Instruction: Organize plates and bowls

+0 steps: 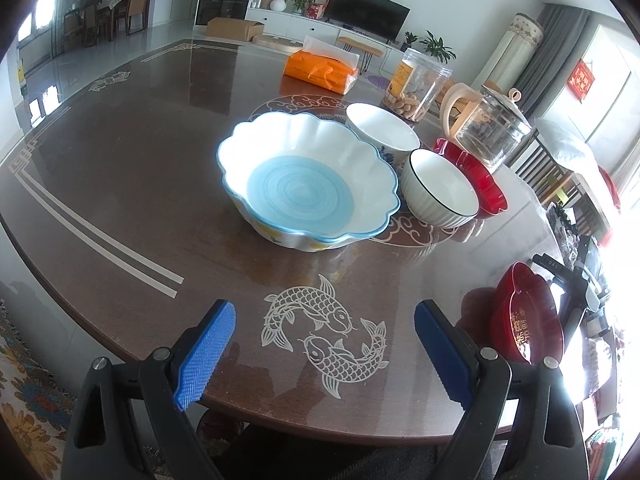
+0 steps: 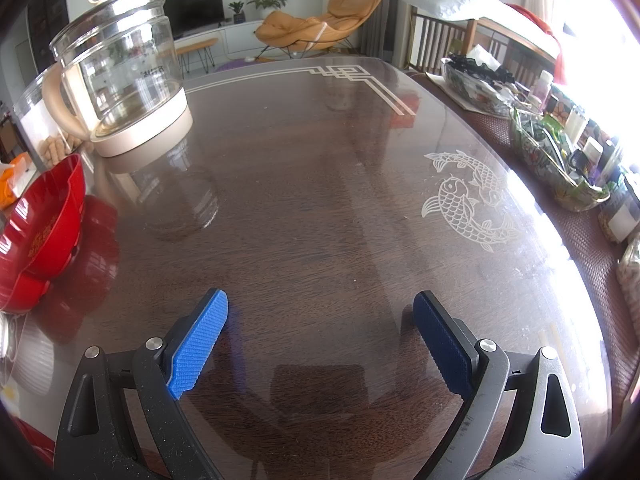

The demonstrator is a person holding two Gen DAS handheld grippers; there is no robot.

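Bowls [image 1: 310,180] sit well beyond the empty, spread left claw [image 1: 324,344].

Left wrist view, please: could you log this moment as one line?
left tongs: open, empty | right tongs: open, empty | scalloped bowl, two white bowls: on table, untouched

Strong daylight floods in from my right, blowing out that edge to white in both views. Glossy table [image 2: 320,200] carries streaky glare and mirrors the glass kettle [image 2: 120,64]. Soft shadows under my fingers. Heavy fisheye bending; dark vignette at corners. Centre sharp, rims smeared.
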